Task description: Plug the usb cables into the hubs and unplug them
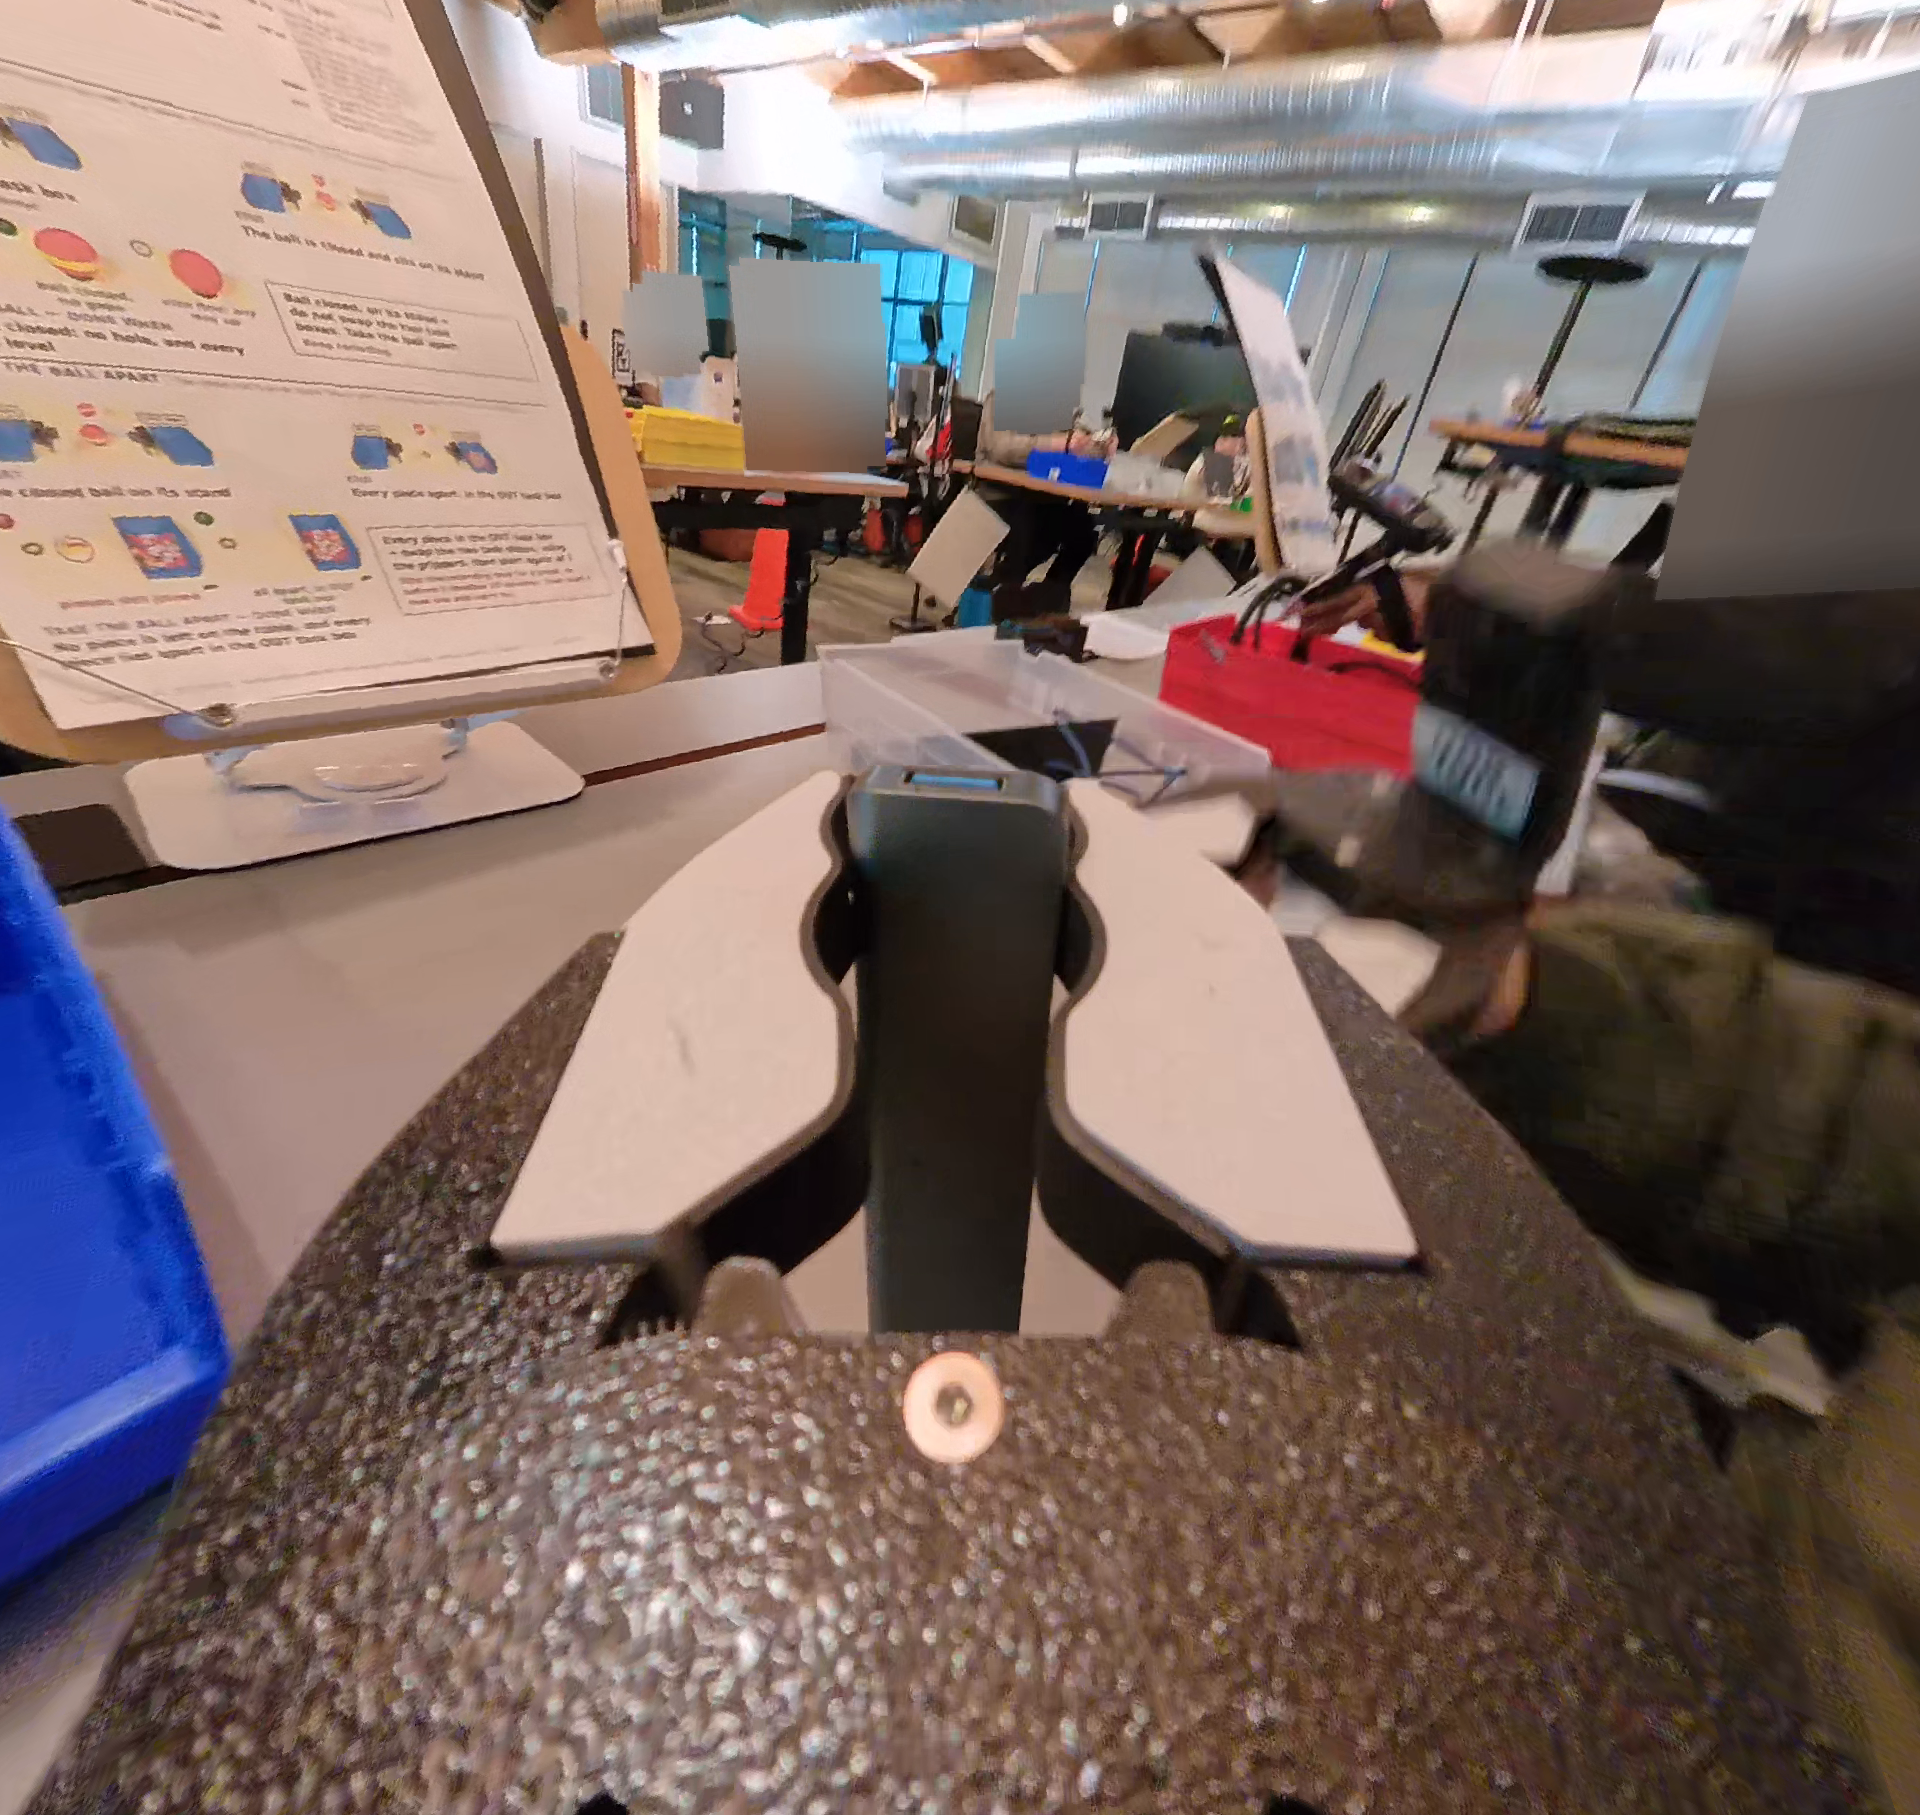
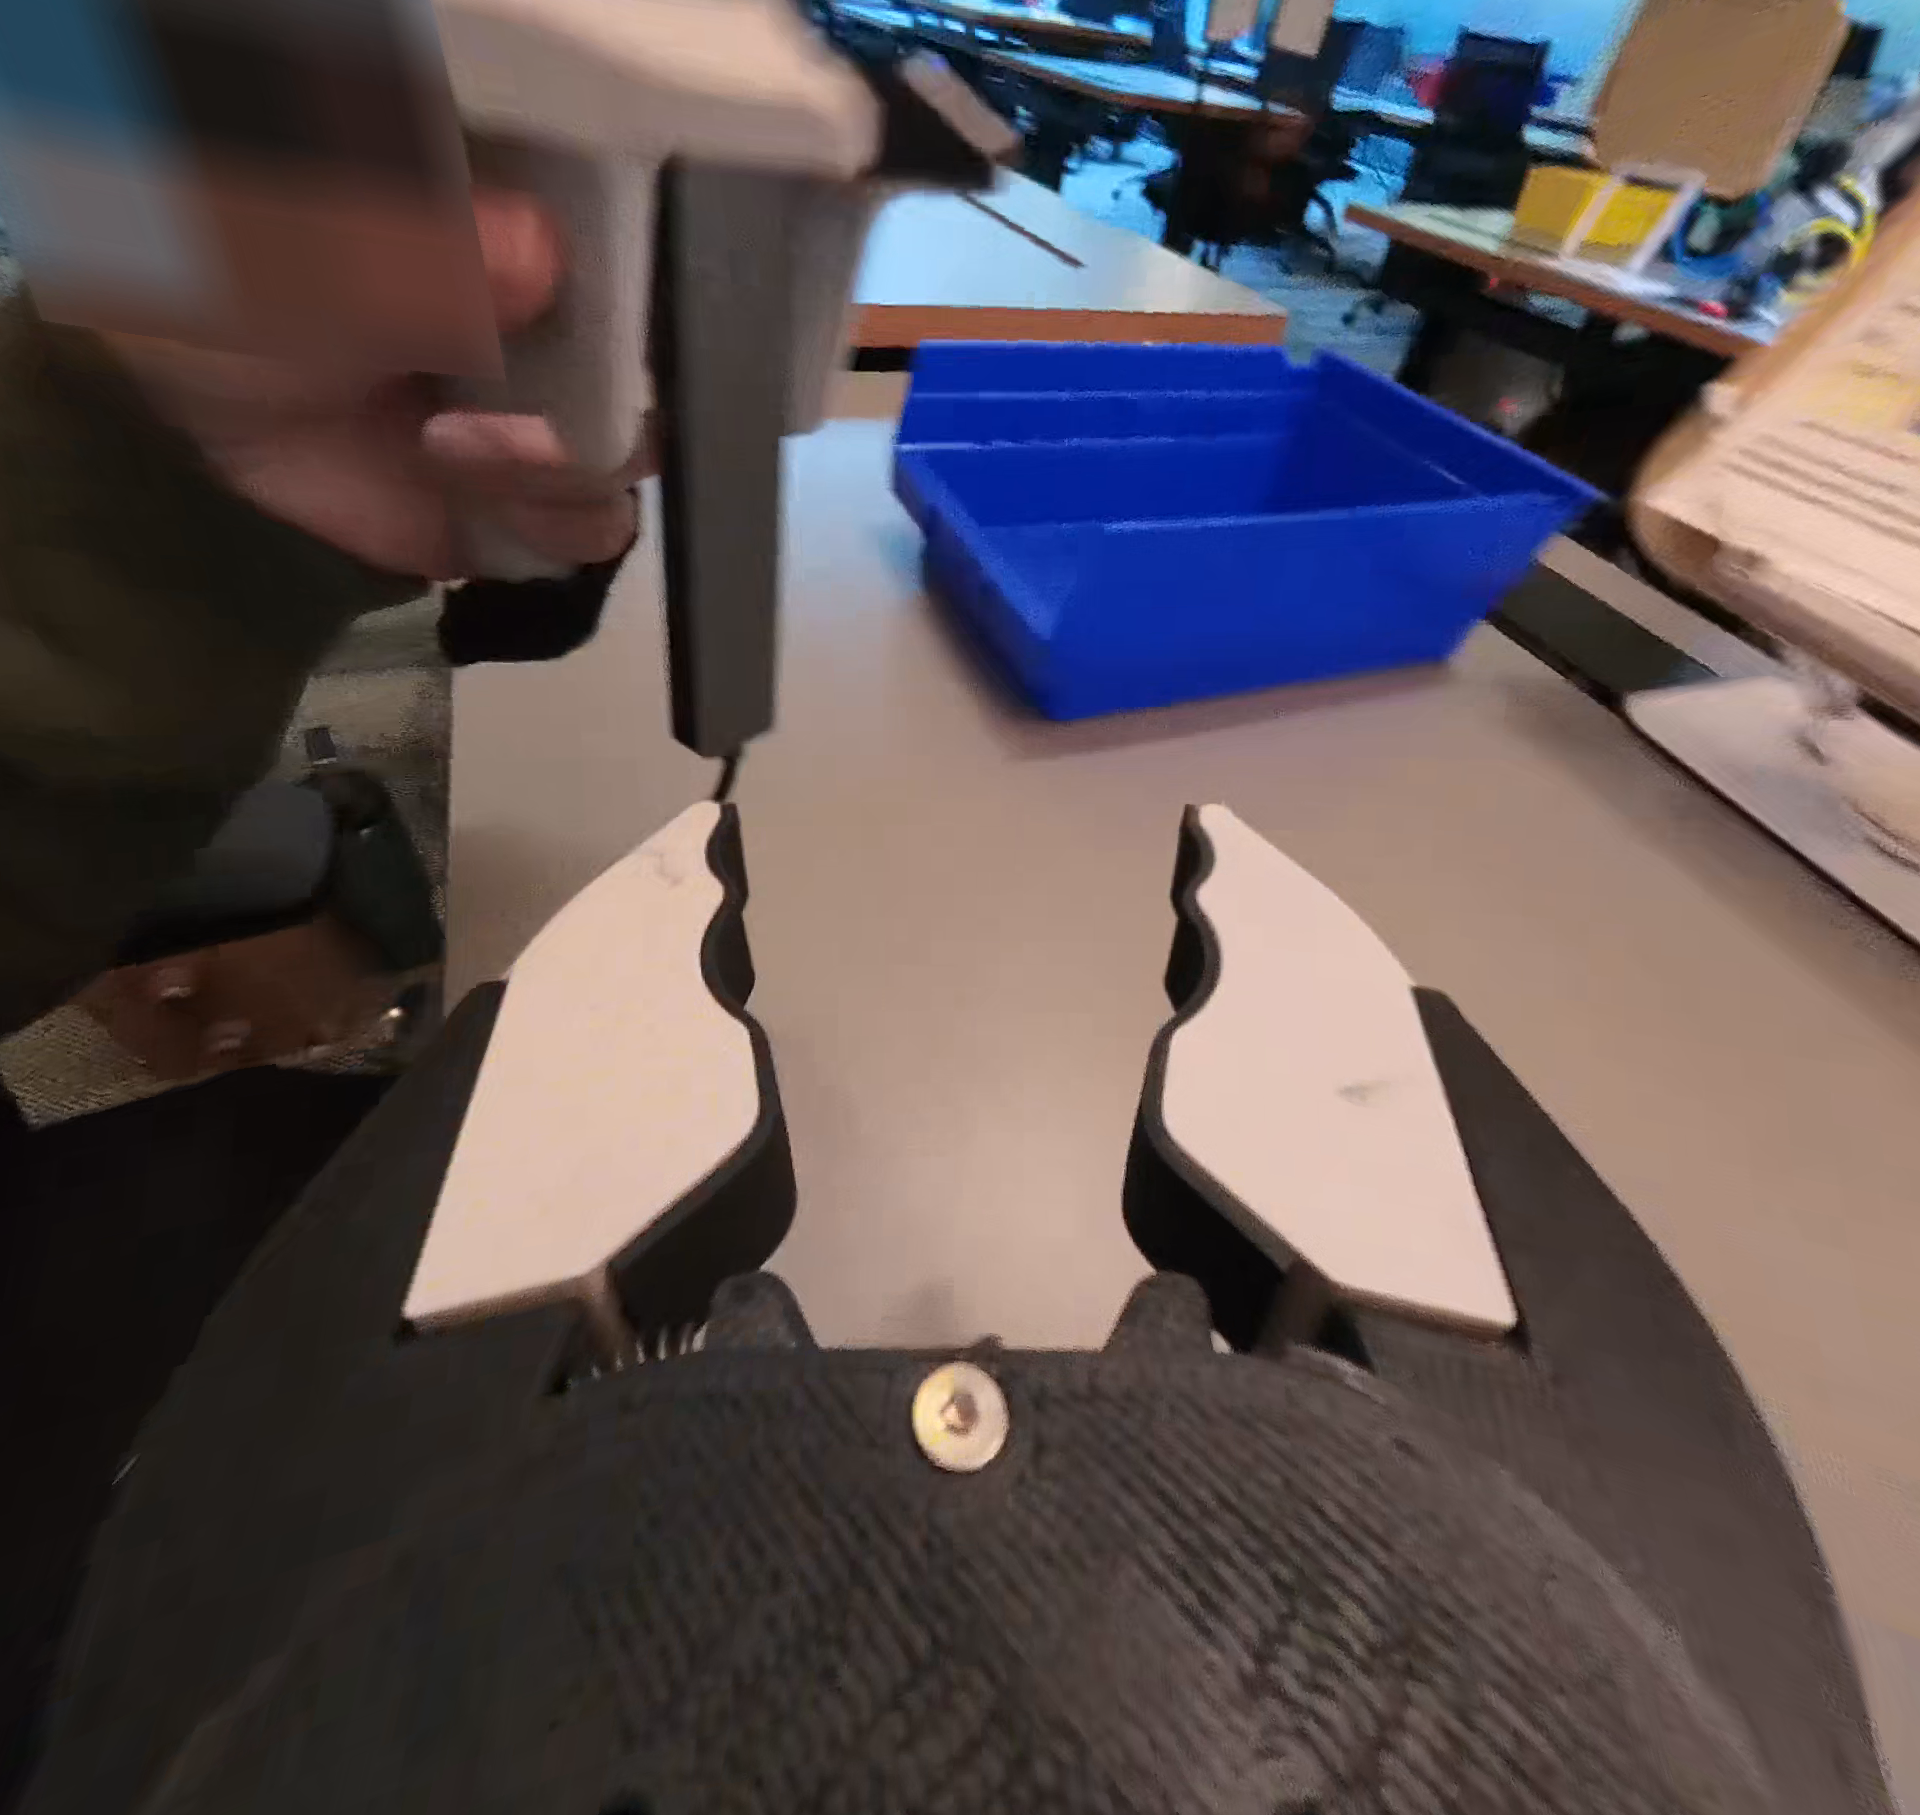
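A: What does the left wrist view show?

B: The left gripper has its white fingers pinched on a dark USB hub. The hub runs lengthwise between them, with a blue port on its far end face. Ahead on the grey table lies a clear plastic tray. An instruction sheet on a stand is at the left, and a blue bin sits at the left edge. A red bin is farther right. The right gripper shows blurred at the right, held in a person's hand.

A: And the right wrist view?

B: The right gripper has its fingers spread wide with nothing between them, over the bare table. Up left, the left gripper holds the USB hub upright above the table, and a thin cable stub hangs from the hub's lower end. A hand grips that tool. The blue bin, divided into compartments, rests on the table beyond.

A: Any USB cable plugged in?

B: I cannot tell; only the stub under the hub is visible.
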`<action>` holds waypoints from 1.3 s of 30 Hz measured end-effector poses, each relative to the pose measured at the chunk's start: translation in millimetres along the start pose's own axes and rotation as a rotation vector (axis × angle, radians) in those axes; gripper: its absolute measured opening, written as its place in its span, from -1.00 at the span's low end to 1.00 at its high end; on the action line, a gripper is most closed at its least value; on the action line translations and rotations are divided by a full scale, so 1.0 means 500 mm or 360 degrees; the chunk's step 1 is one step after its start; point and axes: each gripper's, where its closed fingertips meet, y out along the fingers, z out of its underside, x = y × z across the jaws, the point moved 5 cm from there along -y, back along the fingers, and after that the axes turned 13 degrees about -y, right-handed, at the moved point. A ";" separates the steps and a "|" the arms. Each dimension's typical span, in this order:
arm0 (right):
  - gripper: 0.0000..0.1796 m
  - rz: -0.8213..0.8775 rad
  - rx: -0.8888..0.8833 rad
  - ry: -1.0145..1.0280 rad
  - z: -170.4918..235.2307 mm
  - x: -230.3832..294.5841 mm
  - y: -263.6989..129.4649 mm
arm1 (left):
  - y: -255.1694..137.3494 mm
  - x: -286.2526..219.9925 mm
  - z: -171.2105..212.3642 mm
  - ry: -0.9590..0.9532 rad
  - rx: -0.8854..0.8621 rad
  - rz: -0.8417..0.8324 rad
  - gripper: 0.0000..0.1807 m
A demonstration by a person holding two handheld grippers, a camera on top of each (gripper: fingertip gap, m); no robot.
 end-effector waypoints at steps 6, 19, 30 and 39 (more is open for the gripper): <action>-0.11 -0.0363 -0.0232 -0.0152 -0.044 0.111 0.104 | -0.004 -0.057 -0.014 -0.0010 -0.0030 0.0253 -0.62; -0.66 -0.0454 -0.0193 -0.0175 -0.075 0.070 0.064 | -0.017 -0.096 -0.011 0.0161 -0.0109 0.0596 -0.64; -0.66 0.0594 0.0818 -0.0801 -0.057 -0.423 -0.269 | -0.014 -0.040 0.008 0.0339 0.0047 0.0259 -0.36; -0.66 0.1433 0.1092 -0.0896 0.052 -0.773 -0.462 | 0.014 -0.019 0.045 0.0332 0.0143 0.0219 -0.42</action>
